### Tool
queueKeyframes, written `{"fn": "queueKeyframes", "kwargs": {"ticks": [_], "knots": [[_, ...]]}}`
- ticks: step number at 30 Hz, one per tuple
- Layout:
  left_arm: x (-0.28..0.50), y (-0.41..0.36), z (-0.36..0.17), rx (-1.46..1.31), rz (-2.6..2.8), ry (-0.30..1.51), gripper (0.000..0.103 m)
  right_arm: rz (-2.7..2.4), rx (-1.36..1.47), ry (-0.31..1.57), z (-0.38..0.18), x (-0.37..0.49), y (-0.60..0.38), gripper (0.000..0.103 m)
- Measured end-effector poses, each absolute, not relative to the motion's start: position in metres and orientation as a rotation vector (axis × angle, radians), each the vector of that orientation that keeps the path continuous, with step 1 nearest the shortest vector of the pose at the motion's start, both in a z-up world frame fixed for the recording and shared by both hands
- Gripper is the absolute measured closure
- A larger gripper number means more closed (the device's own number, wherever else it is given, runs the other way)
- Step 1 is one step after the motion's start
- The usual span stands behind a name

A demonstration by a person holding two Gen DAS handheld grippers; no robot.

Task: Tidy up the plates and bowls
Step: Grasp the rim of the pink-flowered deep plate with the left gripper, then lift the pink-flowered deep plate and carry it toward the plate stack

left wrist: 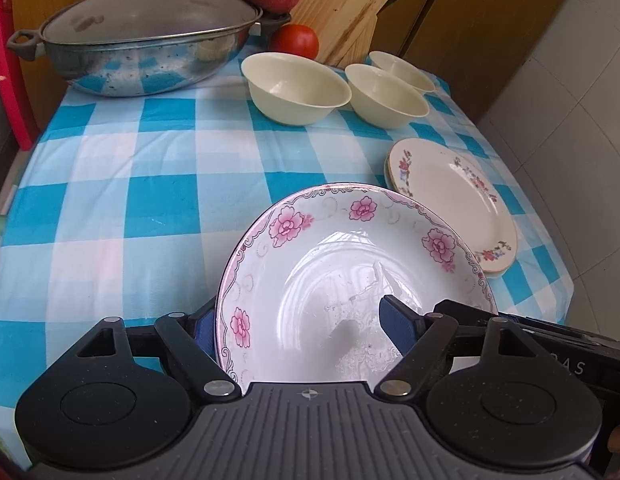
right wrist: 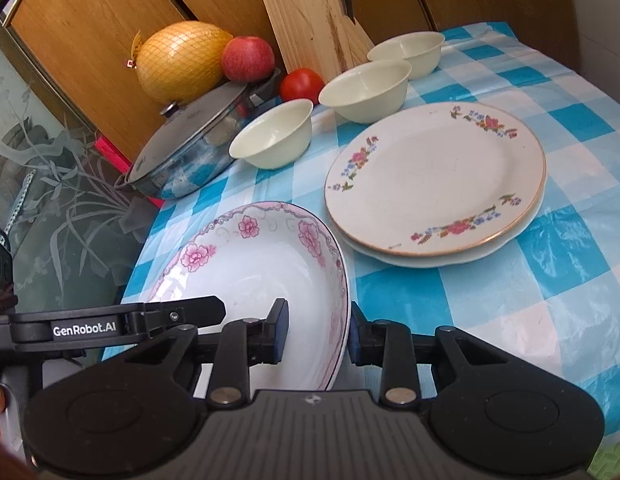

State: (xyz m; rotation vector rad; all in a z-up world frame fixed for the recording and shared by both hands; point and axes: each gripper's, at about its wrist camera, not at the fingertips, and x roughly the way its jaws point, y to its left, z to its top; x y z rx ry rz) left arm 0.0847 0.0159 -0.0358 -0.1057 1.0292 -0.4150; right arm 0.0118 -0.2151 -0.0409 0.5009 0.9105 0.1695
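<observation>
A deep white plate with pink flowers is held by both grippers near the table's front edge. My left gripper is shut on its left rim, one pad inside the plate and one outside. My right gripper straddles its right rim, with a small gap at the outer pad. A cream plate with small flowers lies on another plate, just right of the held one; it also shows in the left wrist view. Three cream bowls stand in a row behind.
A lidded steel pan stands at the back left. A tomato, an apple, a netted pomelo and a wooden knife block line the back. The checked tablecloth covers the table.
</observation>
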Motion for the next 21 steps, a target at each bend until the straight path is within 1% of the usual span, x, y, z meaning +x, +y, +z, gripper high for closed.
{"fn": "queueKeyframes", "kwargs": {"ticks": [10, 21], "knots": [[0.090, 0.008, -0.027, -0.120, -0.427, 0.996, 0.018, 0.149, 0.529, 0.885, -0.035, 0.014, -0.225, 0.074], [0.098, -0.018, -0.016, -0.103, -0.462, 0.951, 0.016, 0.087, 0.563, 0.836, -0.027, 0.014, -0.248, 0.074]]}}
